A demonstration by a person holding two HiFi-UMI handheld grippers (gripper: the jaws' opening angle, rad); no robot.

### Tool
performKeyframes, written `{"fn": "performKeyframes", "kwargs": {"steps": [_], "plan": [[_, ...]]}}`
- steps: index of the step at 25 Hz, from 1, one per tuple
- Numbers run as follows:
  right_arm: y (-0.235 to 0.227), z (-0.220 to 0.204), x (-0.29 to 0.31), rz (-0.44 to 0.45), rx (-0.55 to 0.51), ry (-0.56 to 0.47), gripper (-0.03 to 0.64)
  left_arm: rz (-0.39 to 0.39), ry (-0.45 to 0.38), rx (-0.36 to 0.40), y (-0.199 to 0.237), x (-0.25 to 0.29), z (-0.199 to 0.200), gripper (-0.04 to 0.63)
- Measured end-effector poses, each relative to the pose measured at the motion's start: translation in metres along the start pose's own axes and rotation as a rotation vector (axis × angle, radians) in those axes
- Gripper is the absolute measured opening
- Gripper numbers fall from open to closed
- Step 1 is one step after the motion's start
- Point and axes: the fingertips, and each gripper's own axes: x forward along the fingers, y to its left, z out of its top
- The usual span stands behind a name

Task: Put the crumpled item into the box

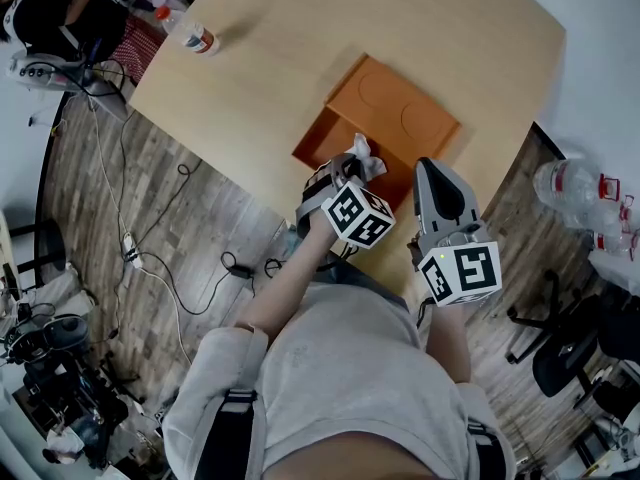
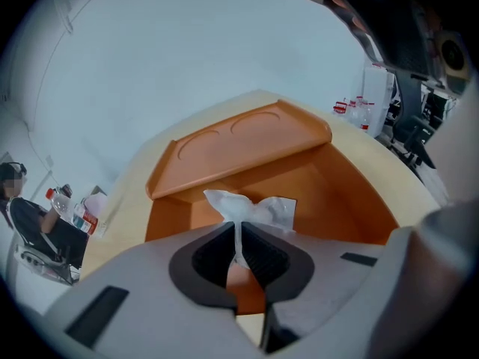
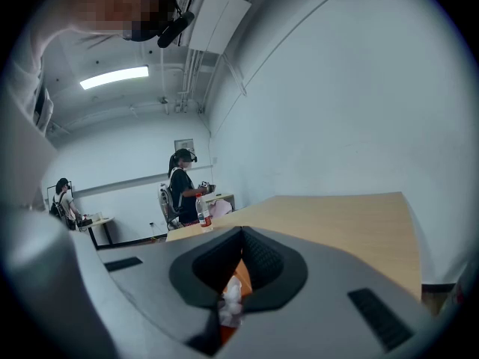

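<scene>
The left gripper (image 2: pixel 239 234) is pinching a crumpled white tissue (image 2: pixel 251 208) at the centre of its view. Its jaws are pressing together on a thin fold at the tissue's lower edge, and the rest is fanning out above them. The tissue is hanging over the near part of the open orange box (image 1: pixel 325 143), which is sitting on the wooden table (image 1: pixel 300 38) at the middle of the head view. The right gripper (image 1: pixel 425 165) is hovering just right of the box with its jaws together, gripping nothing as far as I can tell. The tissue is looking very light, soft and easily torn. A gentle pinch on any fold should be enough, though it may be clinging to the pads on release.
</scene>
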Motion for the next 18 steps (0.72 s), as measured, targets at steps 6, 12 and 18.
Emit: {"fn": "performKeyframes", "kwargs": {"steps": [6,12,18], "plan": [[0.001,-0.002,-0.005,0.0,0.0,-0.001,0.011,0.002,-0.002,-0.017,0.0,0.0,-0.001,0.02],[0.001,0.001,-0.011,0.0,-0.002,-0.011,0.011,-0.035,-0.017,-0.05,-0.001,-0.004,-0.001,0.103],[0.006,0.003,-0.013,-0.006,0.009,-0.029,0.009,-0.023,-0.084,-0.099,0.015,-0.018,0.001,0.046]]}}
